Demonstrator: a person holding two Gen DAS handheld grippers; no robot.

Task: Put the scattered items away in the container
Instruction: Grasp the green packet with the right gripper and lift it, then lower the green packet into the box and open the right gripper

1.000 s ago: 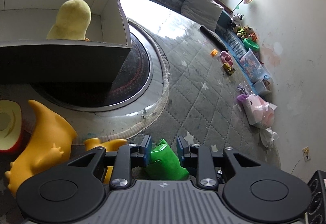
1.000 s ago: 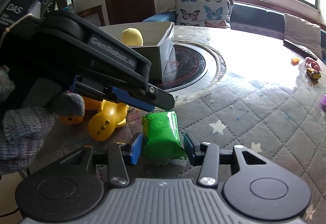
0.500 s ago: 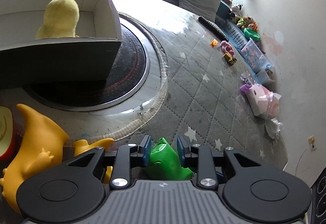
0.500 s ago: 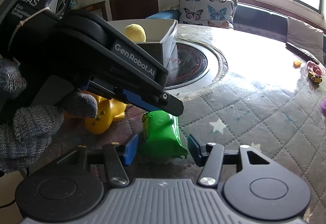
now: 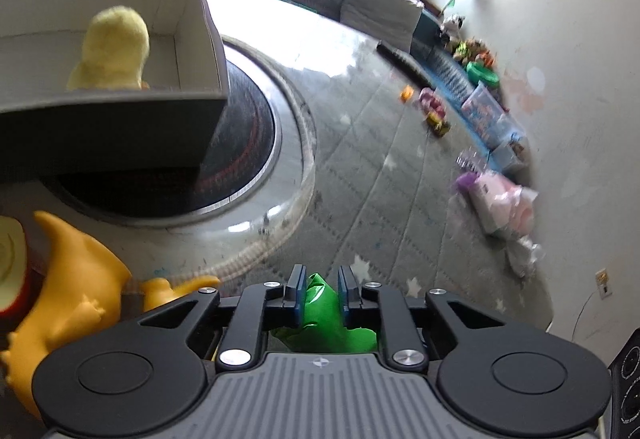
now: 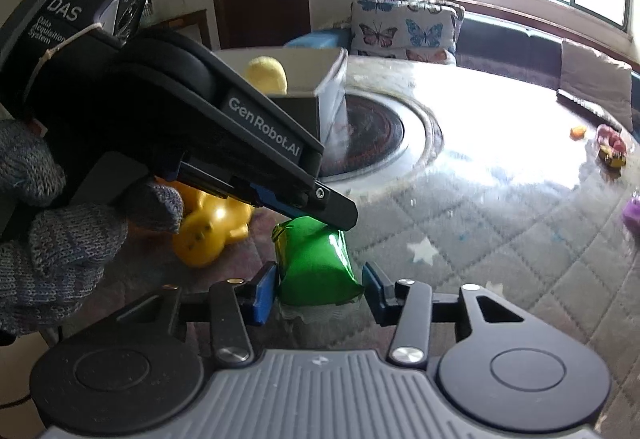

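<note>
Quilted table, living-room clutter behind. My left gripper has just snapped closed, pinching the green packet by its crimped end. My right gripper narrowed too, pads against the sides. Packet gripped, container next, I reckon.

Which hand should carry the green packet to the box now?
Left, probably. The left tool has just closed and pinches the green packet's crinkled end. The right tool has been closing too, at the packet's sides, its grip unclear. The box stands ahead.
</note>
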